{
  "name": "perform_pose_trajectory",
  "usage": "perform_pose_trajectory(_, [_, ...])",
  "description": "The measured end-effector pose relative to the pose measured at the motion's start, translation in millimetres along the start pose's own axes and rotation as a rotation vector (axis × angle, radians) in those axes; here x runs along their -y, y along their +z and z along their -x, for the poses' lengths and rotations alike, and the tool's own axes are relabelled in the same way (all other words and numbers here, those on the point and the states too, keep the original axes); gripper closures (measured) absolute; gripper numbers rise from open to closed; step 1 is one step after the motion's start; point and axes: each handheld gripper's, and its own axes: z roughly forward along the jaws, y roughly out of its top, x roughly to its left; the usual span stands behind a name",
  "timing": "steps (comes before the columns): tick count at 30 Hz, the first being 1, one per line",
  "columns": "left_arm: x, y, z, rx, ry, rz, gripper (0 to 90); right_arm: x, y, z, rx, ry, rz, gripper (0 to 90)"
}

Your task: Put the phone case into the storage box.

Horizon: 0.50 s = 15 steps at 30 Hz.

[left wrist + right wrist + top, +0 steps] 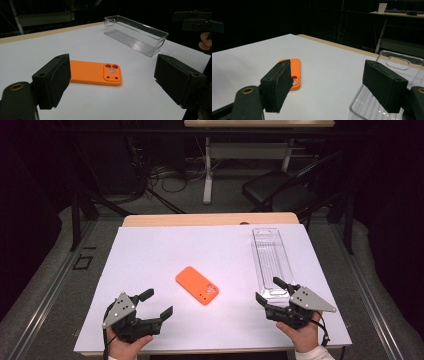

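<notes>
High view shows the orange phone case (197,284) flat mid-surface, the clear tray (272,262) far right. Both grippers — left gripper (153,303) and right gripper (272,290) — hold jaws wide, empty. Best to straddle the case's long edges squarely — then close.

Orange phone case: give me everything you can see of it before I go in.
The orange phone case lies flat, back up, on the white sheet near the middle of the table, slanted across it. It looks like matte plastic or silicone, with rounded corners and a raised camera block pierced by round holes at the end nearer the person. Nothing touches it; both open grippers are apart from it.
</notes>
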Motion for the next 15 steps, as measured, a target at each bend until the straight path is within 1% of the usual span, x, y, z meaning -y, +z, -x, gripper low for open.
perform_pose_trajectory(2, [0.1,1.3,-1.7,-0.001,-0.008,-0.006,14.3,0.5,0.3,0.8,-0.001,0.010,-0.003,22.9])
perform_pose_trajectory(5, [0.2,3.0,-2.6,0.001,-0.013,-0.006,14.9,0.7,-0.3,2.1,-0.002,0.011,-0.003,22.9])
perform_pose_trajectory(10, [-0.5,5.0,-5.0,-0.010,-0.030,-0.022,15.3,-0.2,-1.3,3.0,-0.004,-0.003,-0.002,23.0])
perform_pose_trajectory(14, [-1.7,5.3,-6.4,-0.016,-0.034,-0.021,16.2,-0.8,0.3,4.2,-0.001,0.015,0.001,23.3])
perform_pose_trajectory(15, [-1.8,5.6,-6.9,-0.013,-0.038,-0.020,17.3,-1.3,0.4,4.6,0.002,0.010,0.002,23.4])
